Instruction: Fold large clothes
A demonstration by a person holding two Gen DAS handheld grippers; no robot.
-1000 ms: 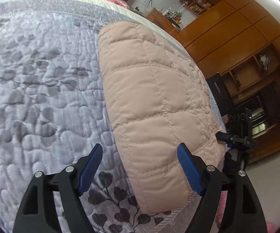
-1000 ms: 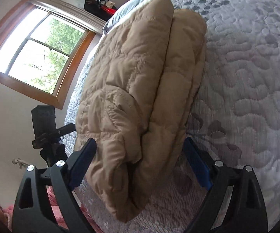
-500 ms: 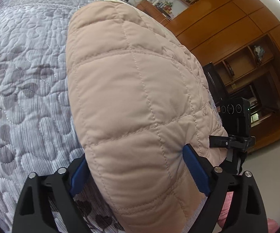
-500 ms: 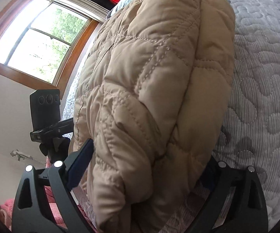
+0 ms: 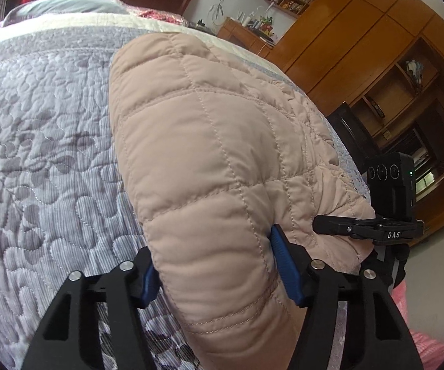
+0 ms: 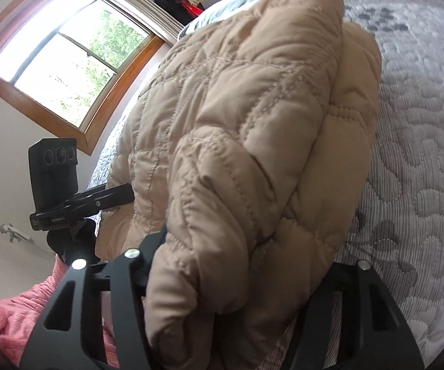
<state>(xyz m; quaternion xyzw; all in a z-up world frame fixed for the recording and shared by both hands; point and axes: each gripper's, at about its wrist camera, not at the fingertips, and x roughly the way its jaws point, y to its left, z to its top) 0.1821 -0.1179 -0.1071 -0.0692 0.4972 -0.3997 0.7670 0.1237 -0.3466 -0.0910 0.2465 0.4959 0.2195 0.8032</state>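
A beige quilted jacket (image 5: 209, 141), folded into a thick long bundle, lies on a grey patterned bedspread (image 5: 43, 154). My left gripper (image 5: 212, 252) is closing on the bundle's near end; its blue pads (image 5: 283, 265) dent the padding on both sides. In the right wrist view the same jacket (image 6: 252, 108) fills the middle, its layered edge bulging between the fingers of my right gripper (image 6: 246, 246). That gripper's jaws are also closing, and the fabric hides its pads. The bedspread (image 6: 416, 154) shows to the right of the bundle.
A black camera on a tripod (image 5: 391, 182) stands just off the bed's edge, also seen beside the jacket (image 6: 52, 166). Wooden wardrobes (image 5: 376, 46) line the far wall. A window (image 6: 67, 61) is at the left. A pink cloth (image 6: 15, 314) lies low beside the bed.
Both grippers moved forward over the jacket's near end, then their jaws narrowed onto it. The bundle now bulges up between the fingers in both views.
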